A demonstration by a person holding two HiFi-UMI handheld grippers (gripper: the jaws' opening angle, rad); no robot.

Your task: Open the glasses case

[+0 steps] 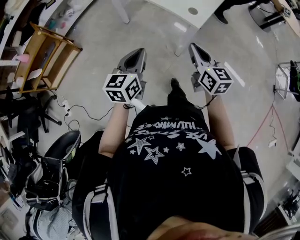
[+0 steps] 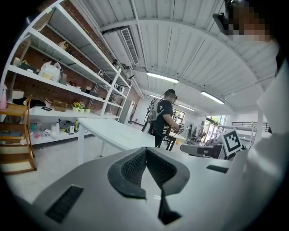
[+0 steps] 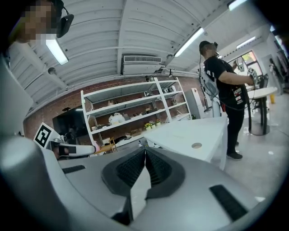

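Note:
No glasses case shows in any view. In the head view my left gripper (image 1: pixel 135 51) and my right gripper (image 1: pixel 194 47) are held side by side in front of the person's body, above a grey floor, both pointing away. In the left gripper view the left gripper (image 2: pixel 146 151) has its dark ribbed pads meeting at the tip with nothing between them. The right gripper (image 3: pixel 145 151) looks the same in its own view: pads together, empty. A white table (image 1: pixel 187 10) stands just beyond both grippers.
A wooden shelf unit (image 1: pixel 45 56) stands at the left, with an office chair (image 1: pixel 62 149) and floor cables (image 1: pixel 79 110) nearer. The white table (image 2: pixel 113 133) (image 3: pixel 192 135) lies ahead. Another person (image 2: pixel 163 118) (image 3: pixel 226 83) stands by it. Wall shelving (image 2: pixel 58 83) runs along the left.

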